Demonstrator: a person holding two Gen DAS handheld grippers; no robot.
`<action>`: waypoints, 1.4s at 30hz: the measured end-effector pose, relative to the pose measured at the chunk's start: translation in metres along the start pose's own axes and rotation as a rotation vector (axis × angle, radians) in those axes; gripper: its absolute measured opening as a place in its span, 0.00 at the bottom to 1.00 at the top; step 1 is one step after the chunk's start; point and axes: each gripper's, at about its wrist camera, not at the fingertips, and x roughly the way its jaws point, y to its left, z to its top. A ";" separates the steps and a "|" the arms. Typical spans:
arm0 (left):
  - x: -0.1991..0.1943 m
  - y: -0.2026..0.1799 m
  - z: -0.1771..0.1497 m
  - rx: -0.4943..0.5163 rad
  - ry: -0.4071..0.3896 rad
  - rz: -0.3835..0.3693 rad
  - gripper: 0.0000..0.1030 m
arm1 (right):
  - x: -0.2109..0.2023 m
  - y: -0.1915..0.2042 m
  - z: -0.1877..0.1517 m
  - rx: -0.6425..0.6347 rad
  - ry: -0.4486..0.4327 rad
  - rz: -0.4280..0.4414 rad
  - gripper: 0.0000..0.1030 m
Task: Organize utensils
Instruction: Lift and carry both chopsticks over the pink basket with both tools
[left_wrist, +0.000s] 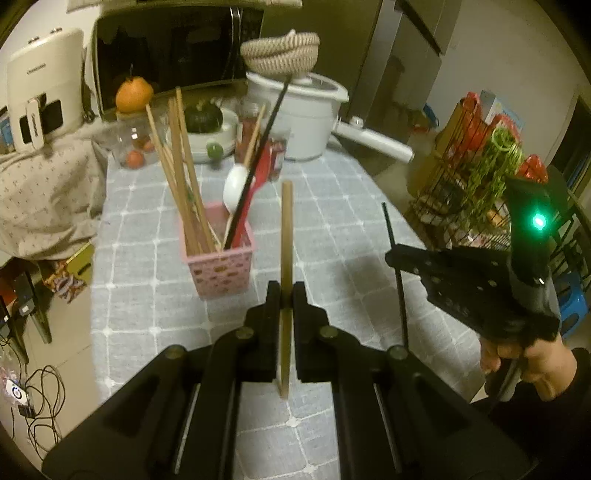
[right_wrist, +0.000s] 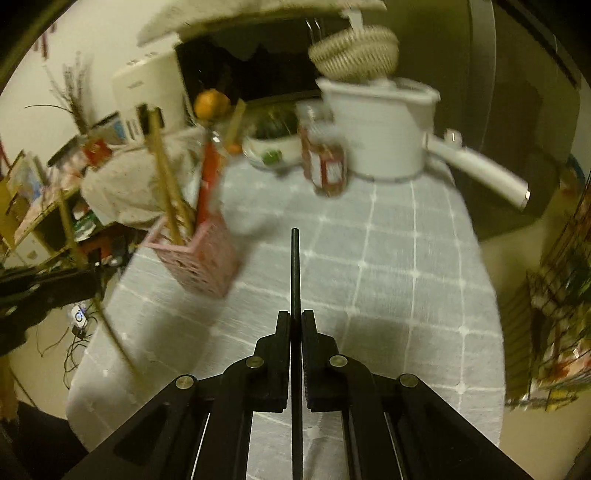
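Observation:
A pink utensil holder (left_wrist: 218, 263) stands on the grey checked tablecloth (left_wrist: 332, 206), holding several wooden chopsticks, a black chopstick, a white spoon (left_wrist: 236, 186) and a red utensil. My left gripper (left_wrist: 285, 295) is shut on a wooden chopstick (left_wrist: 286, 225), held upright to the right of the holder. My right gripper (right_wrist: 295, 321) is shut on a black chopstick (right_wrist: 294, 269), held upright above the cloth; it shows at the right of the left wrist view (left_wrist: 397, 258). The holder (right_wrist: 197, 258) appears blurred at the left of the right wrist view.
At the table's far end stand a white pot with a long handle (left_wrist: 306, 110), a woven basket (left_wrist: 280, 50), a red jar (left_wrist: 275, 153), a bowl with a dark squash (left_wrist: 207, 122) and a glass jar. A wire rack (left_wrist: 476, 177) stands right of the table.

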 end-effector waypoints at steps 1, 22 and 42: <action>-0.003 0.000 0.001 0.000 -0.014 0.000 0.07 | -0.006 0.004 0.001 -0.008 -0.020 0.003 0.05; -0.070 0.031 0.047 -0.094 -0.497 0.080 0.07 | -0.071 0.024 0.063 0.030 -0.293 0.058 0.05; 0.007 0.057 0.052 -0.136 -0.336 0.197 0.07 | -0.073 0.029 0.060 0.009 -0.271 0.060 0.05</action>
